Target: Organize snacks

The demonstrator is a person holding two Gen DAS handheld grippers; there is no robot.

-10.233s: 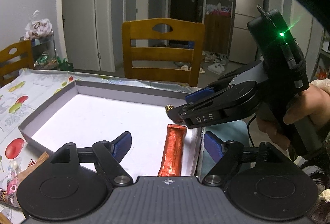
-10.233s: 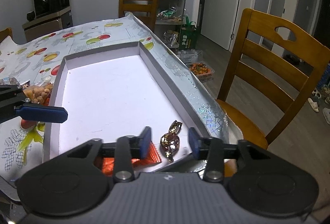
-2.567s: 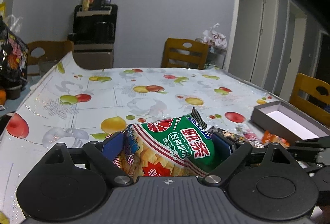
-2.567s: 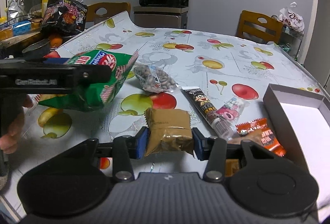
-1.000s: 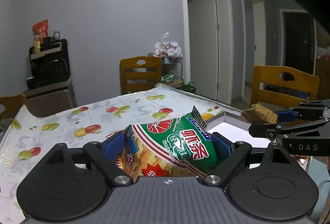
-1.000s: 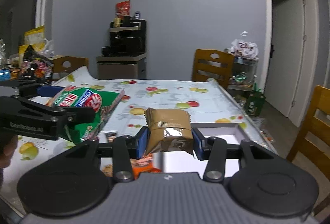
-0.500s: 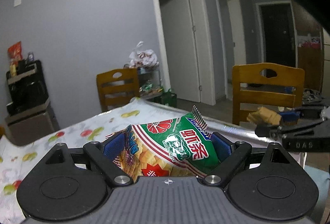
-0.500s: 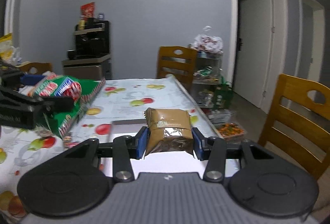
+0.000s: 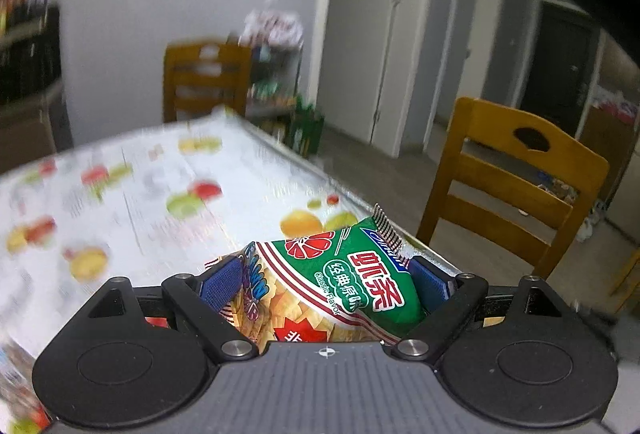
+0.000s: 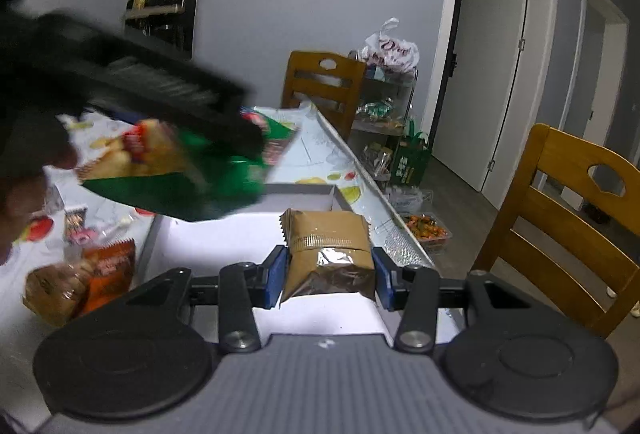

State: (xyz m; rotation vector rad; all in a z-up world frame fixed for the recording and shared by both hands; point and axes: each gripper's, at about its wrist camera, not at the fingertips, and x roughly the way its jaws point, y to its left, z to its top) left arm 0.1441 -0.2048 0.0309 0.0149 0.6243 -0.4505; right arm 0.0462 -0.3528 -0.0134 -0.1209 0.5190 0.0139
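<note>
Jaws of both tools are clamped on cargo: the left gripper (image 9: 324,286) pinches a puffy green-and-red foil crisp bag (image 9: 340,294) across its width, and the right gripper (image 10: 326,274) squeezes a small tan foil snack packet (image 10: 326,254). Compared with the view a second earlier, both hands have swung from the fruit-print tablecloth (image 9: 132,194) toward the shallow grey-walled white box (image 10: 304,190); the tan packet now hangs over the box floor, and the crisp bag, blurred, enters at ten o'clock in the right view. Loose wrappers, including an orange sachet (image 10: 110,266), remain outside at eight o'clock. Judged stage: delivery nearly complete, release pending.
</note>
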